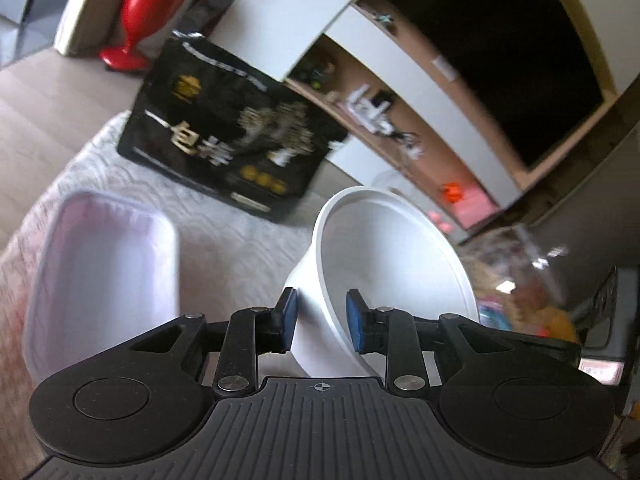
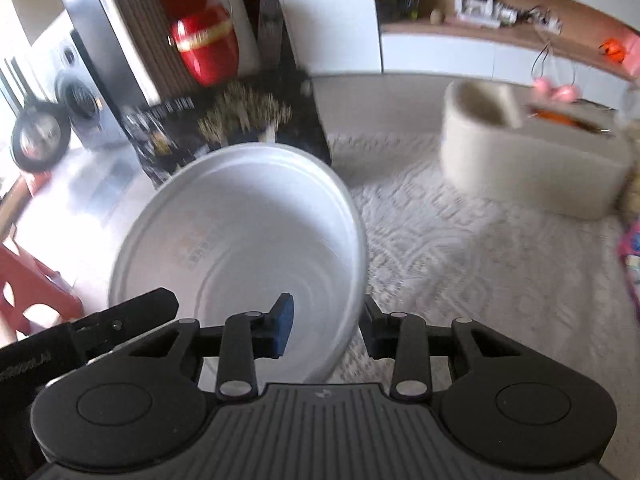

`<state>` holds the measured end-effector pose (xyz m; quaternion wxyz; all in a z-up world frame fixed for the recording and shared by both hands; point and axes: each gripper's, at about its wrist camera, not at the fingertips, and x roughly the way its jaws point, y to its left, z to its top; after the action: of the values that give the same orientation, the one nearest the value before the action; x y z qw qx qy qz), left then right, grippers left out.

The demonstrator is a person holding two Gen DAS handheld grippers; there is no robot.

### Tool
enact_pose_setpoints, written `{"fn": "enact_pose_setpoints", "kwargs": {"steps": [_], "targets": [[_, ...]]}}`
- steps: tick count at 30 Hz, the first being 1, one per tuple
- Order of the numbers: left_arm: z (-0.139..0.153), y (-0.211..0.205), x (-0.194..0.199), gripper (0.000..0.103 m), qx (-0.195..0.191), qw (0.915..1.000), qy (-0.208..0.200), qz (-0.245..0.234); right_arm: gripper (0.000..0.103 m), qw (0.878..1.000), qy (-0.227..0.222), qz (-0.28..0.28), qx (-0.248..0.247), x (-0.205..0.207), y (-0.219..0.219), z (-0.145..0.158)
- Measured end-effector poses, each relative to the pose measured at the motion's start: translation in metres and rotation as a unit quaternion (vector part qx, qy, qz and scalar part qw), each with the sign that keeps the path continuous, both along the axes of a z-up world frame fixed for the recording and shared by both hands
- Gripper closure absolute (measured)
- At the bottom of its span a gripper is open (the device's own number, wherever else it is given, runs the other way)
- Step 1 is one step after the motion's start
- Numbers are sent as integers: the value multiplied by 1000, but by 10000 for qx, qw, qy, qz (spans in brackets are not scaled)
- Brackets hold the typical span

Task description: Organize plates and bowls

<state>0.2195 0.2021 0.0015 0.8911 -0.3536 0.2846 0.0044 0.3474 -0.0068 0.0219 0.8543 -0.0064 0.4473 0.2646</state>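
Here, in the left wrist view, a pale tub (image 1: 104, 276) lies tipped on the white cloth (image 1: 224, 216), a black box (image 1: 228, 140) behind it. Just right, the left gripper (image 1: 322, 320) straddles the wall of a tilted white bowl (image 1: 384, 256), the pads close to it but with a little slack. In the right wrist view, the right gripper (image 2: 326, 326) pinches the rim of a big bowl (image 2: 240, 248) raised over the cloth; a beige container (image 2: 528, 160) stands far right.
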Motion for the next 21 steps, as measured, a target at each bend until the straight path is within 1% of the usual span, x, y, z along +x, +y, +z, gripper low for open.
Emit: {"fn": "enact_pose_setpoints", "kwargs": {"steps": [2, 4, 6, 9, 11, 14, 17, 18, 19, 21], "targets": [[6, -14, -13, 74, -107, 9998, -107, -157, 67, 9999, -38, -66, 99, -16, -21, 8], [8, -30, -26, 74, -124, 9996, -83, -260, 67, 9998, -123, -119, 117, -35, -42, 13], [10, -51, -35, 74, -32, 9993, 61, -365, 67, 9994, -287, -153, 86, -56, -62, 20], [12, -85, -41, 74, 166, 9971, 393, -627, 66, 9984, -517, -212, -17, -86, -92, 25], [13, -108, -44, 74, 303, 9944, 547, -857, 66, 9979, -556, -315, -48, -100, -112, 26], [14, -136, -48, 75, 437, 9906, 599, -1151, 66, 9973, -522, -515, -80, -111, -144, 19], [12, -157, -46, 77, 611, 9870, 652, -1332, 66, 9972, -350, -658, -104, -115, -166, 4], [10, -162, -44, 77, 685, 9859, 695, -1356, 66, 9972, -298, -680, -115, -114, -171, -2], [6, -166, -43, 79, 791, 9853, 784, -1298, 68, 9972, -273, -681, -109, -113, -174, -9], [-1, -167, -40, 81, 914, 9848, 933, -1146, 69, 9974, -146, -706, -38, -109, -180, -20]]}}
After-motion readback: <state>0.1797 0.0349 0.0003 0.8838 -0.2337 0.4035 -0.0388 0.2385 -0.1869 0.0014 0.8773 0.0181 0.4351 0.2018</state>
